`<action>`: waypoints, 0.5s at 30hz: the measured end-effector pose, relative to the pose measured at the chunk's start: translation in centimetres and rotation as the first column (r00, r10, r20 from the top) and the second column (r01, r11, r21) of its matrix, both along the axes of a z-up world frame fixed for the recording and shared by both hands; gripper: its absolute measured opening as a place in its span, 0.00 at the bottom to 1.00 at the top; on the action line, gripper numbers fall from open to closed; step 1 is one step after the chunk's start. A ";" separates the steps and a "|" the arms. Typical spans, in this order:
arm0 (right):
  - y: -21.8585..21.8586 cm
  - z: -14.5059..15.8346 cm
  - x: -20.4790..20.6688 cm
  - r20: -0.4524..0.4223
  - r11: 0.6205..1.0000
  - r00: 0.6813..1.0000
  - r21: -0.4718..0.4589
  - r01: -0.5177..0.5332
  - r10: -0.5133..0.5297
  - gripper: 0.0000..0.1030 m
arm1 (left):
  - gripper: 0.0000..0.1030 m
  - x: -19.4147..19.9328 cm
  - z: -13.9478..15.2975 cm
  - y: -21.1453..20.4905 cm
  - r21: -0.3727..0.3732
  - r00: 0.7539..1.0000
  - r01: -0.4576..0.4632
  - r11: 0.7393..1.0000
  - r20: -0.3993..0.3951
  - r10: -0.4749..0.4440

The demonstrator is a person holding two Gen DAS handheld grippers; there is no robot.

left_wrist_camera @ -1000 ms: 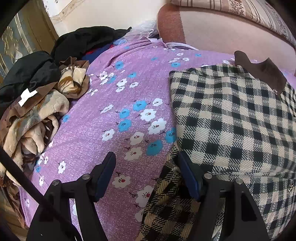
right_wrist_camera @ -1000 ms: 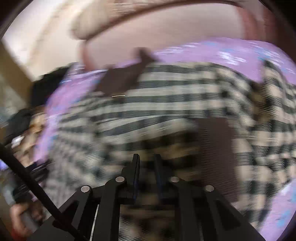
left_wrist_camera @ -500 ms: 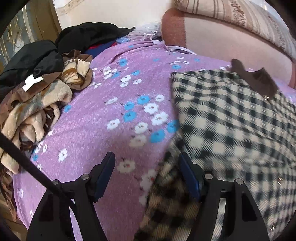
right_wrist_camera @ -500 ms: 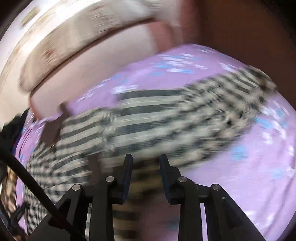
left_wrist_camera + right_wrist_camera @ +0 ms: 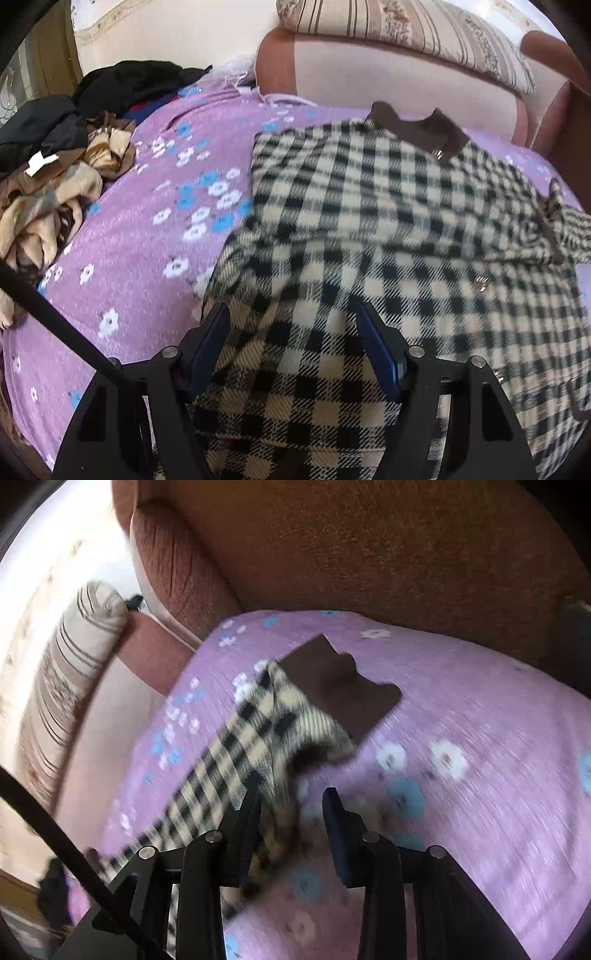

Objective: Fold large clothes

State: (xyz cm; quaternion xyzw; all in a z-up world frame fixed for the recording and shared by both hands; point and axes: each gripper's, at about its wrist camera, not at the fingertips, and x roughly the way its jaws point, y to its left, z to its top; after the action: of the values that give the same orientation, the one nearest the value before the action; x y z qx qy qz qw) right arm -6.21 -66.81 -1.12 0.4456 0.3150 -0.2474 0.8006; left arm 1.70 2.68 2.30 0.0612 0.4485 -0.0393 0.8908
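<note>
A black and cream checked coat [image 5: 388,229] with a brown collar [image 5: 417,129] lies spread on a purple flowered sheet [image 5: 147,229]. My left gripper [image 5: 293,343] is open, low over the coat's near left part, with checked cloth between its fingers. In the right wrist view a checked sleeve [image 5: 236,753] ending in a brown cuff [image 5: 340,686] lies on the sheet [image 5: 480,720]. My right gripper [image 5: 291,812] is open just over the sleeve, its left finger touching the cloth.
A heap of beige, brown and black clothes [image 5: 51,177] lies at the left of the sheet. A sofa back [image 5: 388,70] with a striped cushion [image 5: 406,29] runs behind. A brown armrest [image 5: 332,546] rises behind the sleeve.
My right gripper opened, let go of the checked cloth and swung right toward the sleeve and cuff. My left gripper stayed open and shifted right over the coat.
</note>
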 end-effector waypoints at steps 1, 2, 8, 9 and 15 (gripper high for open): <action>-0.5 0.0 0.2 0.011 1.000 1.000 0.005 -0.002 0.002 0.38 | 0.68 0.0 -0.5 0.0 0.013 1.000 -0.009 1.000 -0.008 0.009; -0.5 0.0 0.8 0.015 1.000 1.000 0.005 -0.002 0.002 0.38 | 0.68 0.1 -0.9 0.2 0.019 1.000 -0.015 1.000 -0.019 0.015; -2.4 -0.4 0.6 0.048 0.997 0.997 0.048 0.055 -0.057 0.28 | 0.73 0.5 -1.5 0.6 -0.006 0.999 -0.043 0.999 -0.018 0.043; -2.3 0.0 0.8 0.049 0.998 0.998 0.040 0.046 -0.048 0.09 | 0.73 0.5 -1.5 0.7 -0.007 0.999 -0.043 0.999 -0.017 0.043; 3.9 5.2 4.7 0.062 0.987 0.992 -0.119 -0.106 0.114 0.06 | 0.73 0.5 -1.5 0.9 -0.024 0.999 -0.044 0.999 -0.017 0.043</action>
State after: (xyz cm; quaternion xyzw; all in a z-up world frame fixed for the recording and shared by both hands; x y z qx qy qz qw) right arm -1.55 -62.89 4.06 0.3888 0.2964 -0.2051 0.8479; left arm 2.24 3.60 0.85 0.0404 0.4566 -0.0257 0.8884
